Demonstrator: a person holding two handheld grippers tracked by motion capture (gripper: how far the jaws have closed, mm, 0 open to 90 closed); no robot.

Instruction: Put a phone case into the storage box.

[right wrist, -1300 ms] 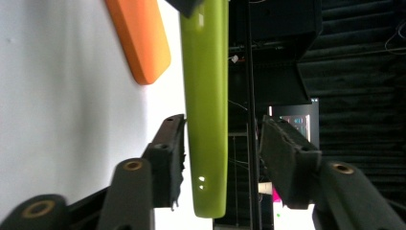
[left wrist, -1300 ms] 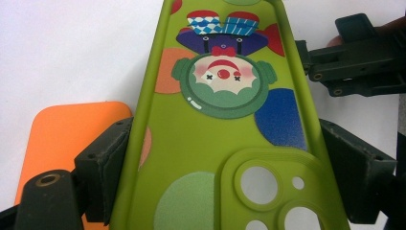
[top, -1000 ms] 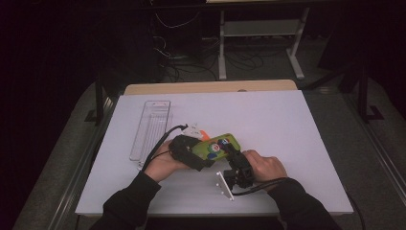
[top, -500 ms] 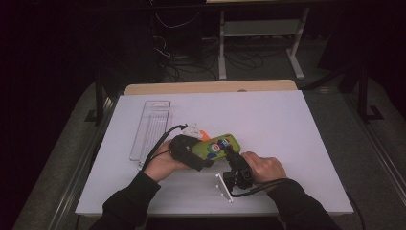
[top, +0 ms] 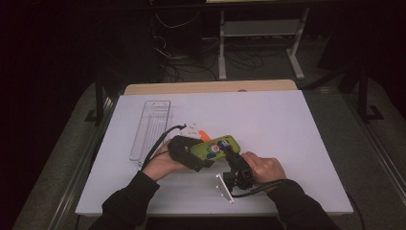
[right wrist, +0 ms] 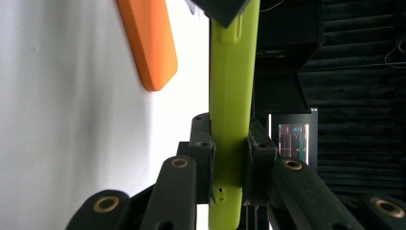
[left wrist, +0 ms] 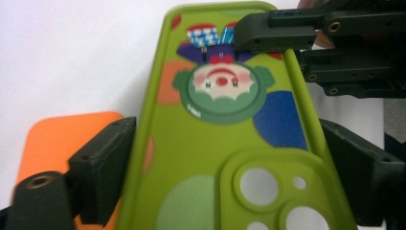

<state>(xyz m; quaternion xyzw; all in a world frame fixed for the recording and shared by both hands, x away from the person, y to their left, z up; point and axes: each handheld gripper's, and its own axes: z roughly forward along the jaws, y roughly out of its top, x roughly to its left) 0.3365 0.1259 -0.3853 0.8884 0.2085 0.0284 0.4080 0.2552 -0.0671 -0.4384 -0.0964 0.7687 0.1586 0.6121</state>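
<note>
Your left gripper (left wrist: 220, 158) clamps the green phone case (left wrist: 225, 134) across its sides; your right gripper (right wrist: 229, 158) pinches its far end. Orange piece (left wrist: 67, 132) outside left jaw.

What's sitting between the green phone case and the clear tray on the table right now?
In the high view, between the green phone case and the clear tray lies an orange slab, close beside the case, then the left gripper's black cable over bare white tabletop.
</note>
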